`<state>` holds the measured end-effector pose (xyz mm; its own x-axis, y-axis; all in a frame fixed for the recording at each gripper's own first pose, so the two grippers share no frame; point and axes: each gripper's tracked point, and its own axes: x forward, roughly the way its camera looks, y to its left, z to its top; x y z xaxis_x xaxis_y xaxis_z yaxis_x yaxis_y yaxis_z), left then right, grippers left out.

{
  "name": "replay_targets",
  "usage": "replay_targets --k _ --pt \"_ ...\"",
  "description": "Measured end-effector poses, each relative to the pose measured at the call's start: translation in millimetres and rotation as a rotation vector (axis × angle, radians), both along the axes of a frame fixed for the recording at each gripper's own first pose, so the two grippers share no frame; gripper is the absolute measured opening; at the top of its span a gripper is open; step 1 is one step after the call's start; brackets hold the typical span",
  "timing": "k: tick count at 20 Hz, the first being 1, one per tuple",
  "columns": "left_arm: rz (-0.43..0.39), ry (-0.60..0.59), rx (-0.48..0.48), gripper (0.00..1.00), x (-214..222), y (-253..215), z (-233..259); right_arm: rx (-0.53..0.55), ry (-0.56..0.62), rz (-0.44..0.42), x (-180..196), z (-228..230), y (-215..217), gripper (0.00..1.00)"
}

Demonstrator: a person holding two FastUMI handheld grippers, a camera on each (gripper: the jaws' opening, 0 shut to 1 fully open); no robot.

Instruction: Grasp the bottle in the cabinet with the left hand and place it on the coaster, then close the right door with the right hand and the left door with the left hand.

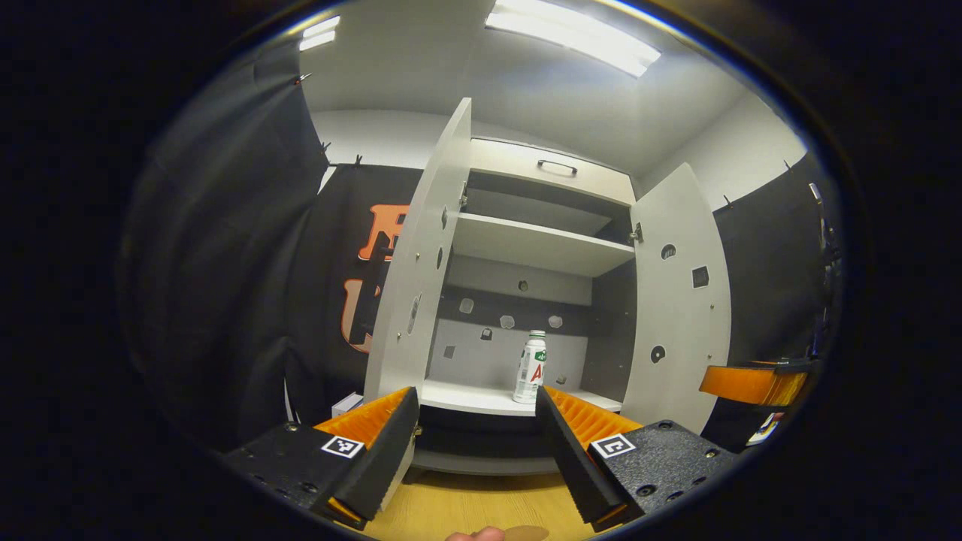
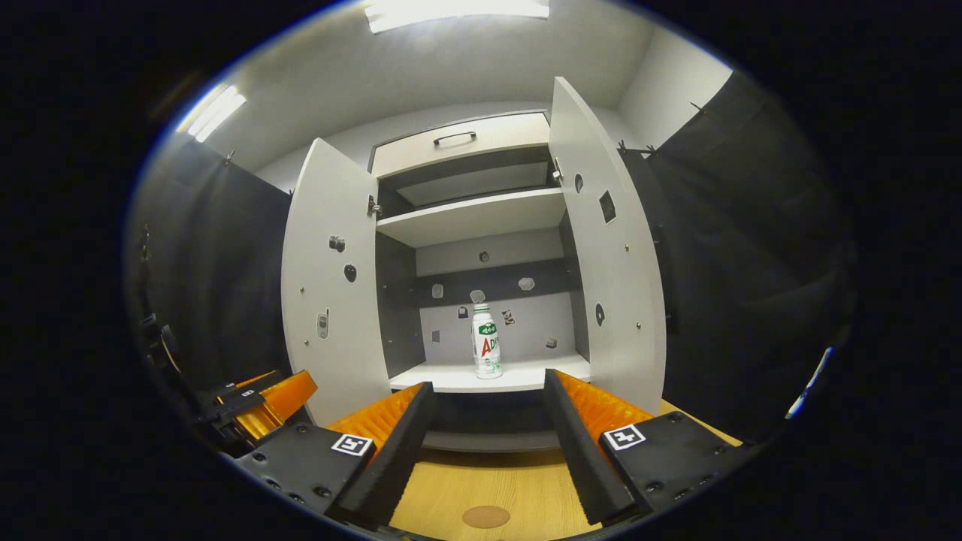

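A white bottle (image 1: 530, 367) (image 2: 486, 342) with a white cap stands upright on the lower shelf of the white cabinet (image 1: 526, 248), whose two doors hang wide open. The left door (image 1: 421, 278) (image 2: 331, 293) and the right door (image 1: 680, 300) (image 2: 609, 255) swing out toward me. My left gripper (image 1: 476, 402) is open and short of the shelf, the bottle just beyond its right finger. My right gripper (image 2: 488, 391) is open too, lined up with the bottle from farther back. A round brown coaster (image 2: 485, 516) (image 1: 524, 533) lies on the wooden table (image 2: 466, 481) below the grippers.
The upper shelf (image 2: 473, 214) and a top drawer with a handle (image 2: 455, 137) sit above the bottle. Black cloth walls hang on both sides. The right gripper (image 1: 751, 383) appears at the right edge of the left gripper view, the left gripper (image 2: 263, 402) at lower left of the right gripper view.
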<state>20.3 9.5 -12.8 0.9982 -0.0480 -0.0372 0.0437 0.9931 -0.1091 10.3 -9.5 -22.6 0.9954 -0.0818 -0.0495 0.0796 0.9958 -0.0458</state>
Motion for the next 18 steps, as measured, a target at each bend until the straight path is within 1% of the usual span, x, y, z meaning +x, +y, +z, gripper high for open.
replay_targets --k 4,7,11,12,13,15,18 --pt "0.031 0.007 -0.020 0.94 29 -17 4 -0.031 0.017 0.019 6 6 -23 0.95" --pt "0.029 0.031 -0.028 0.94 58 -36 6 -0.018 0.022 0.073 14 12 -37 0.95" --pt "0.003 0.067 -0.060 0.94 111 -68 5 -0.010 0.029 0.156 25 19 -58 0.96" --pt "-0.005 0.070 -0.057 0.98 127 -74 6 -0.009 0.027 0.169 28 21 -64 0.96" --pt "-0.010 0.069 -0.047 0.95 143 -79 5 -0.008 0.033 0.176 30 20 -70 0.95" --pt "-0.034 0.064 -0.019 0.94 177 -91 2 0.001 0.037 0.172 34 20 -79 0.95" --pt "-0.099 0.071 0.001 0.94 230 -111 -12 0.026 0.023 0.139 42 19 -90 0.95"
